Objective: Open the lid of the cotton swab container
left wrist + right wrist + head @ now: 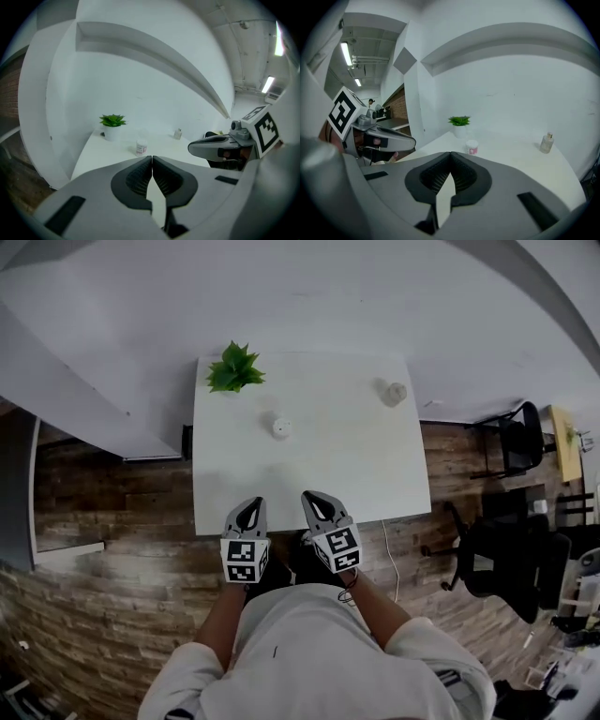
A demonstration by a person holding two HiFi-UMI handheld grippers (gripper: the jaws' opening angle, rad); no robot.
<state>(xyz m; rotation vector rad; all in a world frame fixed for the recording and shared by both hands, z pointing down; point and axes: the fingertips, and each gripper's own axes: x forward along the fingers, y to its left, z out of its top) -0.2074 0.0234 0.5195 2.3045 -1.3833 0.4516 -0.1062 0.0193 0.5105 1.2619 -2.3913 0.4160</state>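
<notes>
The cotton swab container (281,427) is a small round white tub with its lid on, standing upright on the white table (366,484) left of centre. It also shows in the left gripper view as the container (141,147) and in the right gripper view as the container (472,147), with a pink label. My left gripper (249,512) and right gripper (317,505) hover side by side over the table's near edge, well short of the tub. Both are shut with nothing between the jaws, as seen at the left gripper (152,159) and the right gripper (450,156).
A potted green plant (233,368) stands at the table's far left corner, and a small glass bottle (393,393) at the far right. White walls lie behind the table. Black office chairs (502,549) stand to the right on the wood floor.
</notes>
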